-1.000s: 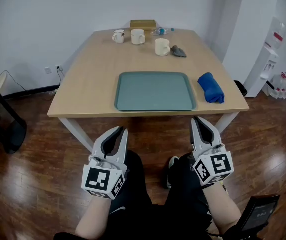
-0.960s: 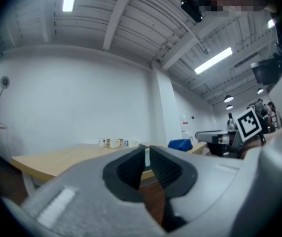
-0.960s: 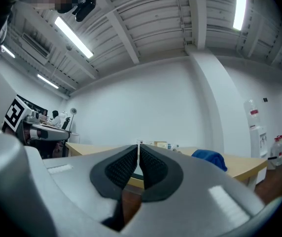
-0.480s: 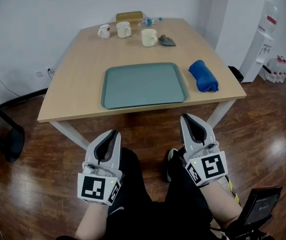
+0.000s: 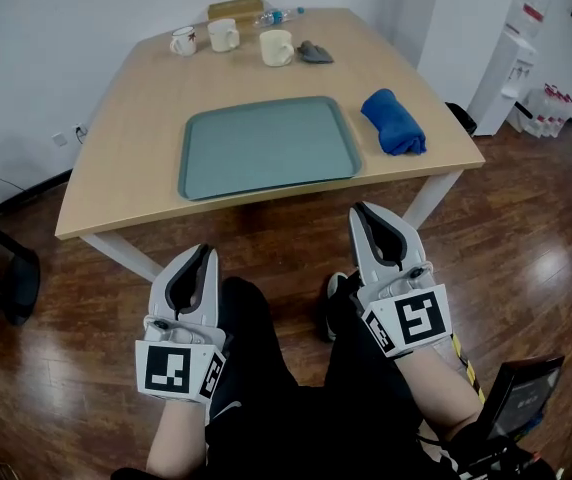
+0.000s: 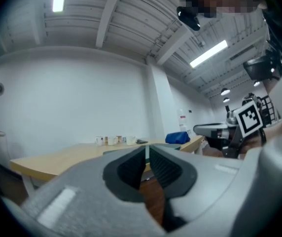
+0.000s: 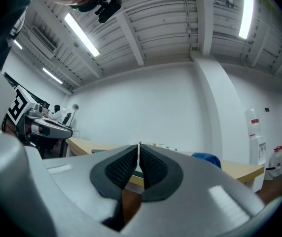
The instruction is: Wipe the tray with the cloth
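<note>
Shifted since a second ago: table (image 5: 116,148), tray (image 5: 266,148) and cloth (image 5: 394,121) are all sitting further left and higher in the head view, while both grippers are still hanging over the person's lap, short of the table's near edge.

- Left gripper (image 5: 206,253): pointing toward the table, jaws pressing together with only a hairline slit between the ribbed pads, nothing between them.
- Right gripper (image 5: 361,211): pointing toward the table's near right corner, jaws closed pad against pad, holding nothing.
- Tray: green, rectangular, lying flat near the table's front edge, roughly mid-width, its surface bare.
- Cloth: blue, rolled, lying on the tabletop just right of the tray, apart from its rim, near the right edge.
- Mugs: three, standing upright at the far end; a patterned one (image 5: 183,40), a white one (image 5: 223,35) beside it, a cream one (image 5: 276,47) nearer the tray.
- Small grey item (image 5: 315,52): lying just right of the cream mug; kind not discernible.
- Box (image 5: 234,8) and plastic bottle (image 5: 278,14): resting along the far edge.
- Water dispenser (image 5: 511,53): standing against the wall at right.
- Floor (image 5: 86,318): dark wood boards.
</note>
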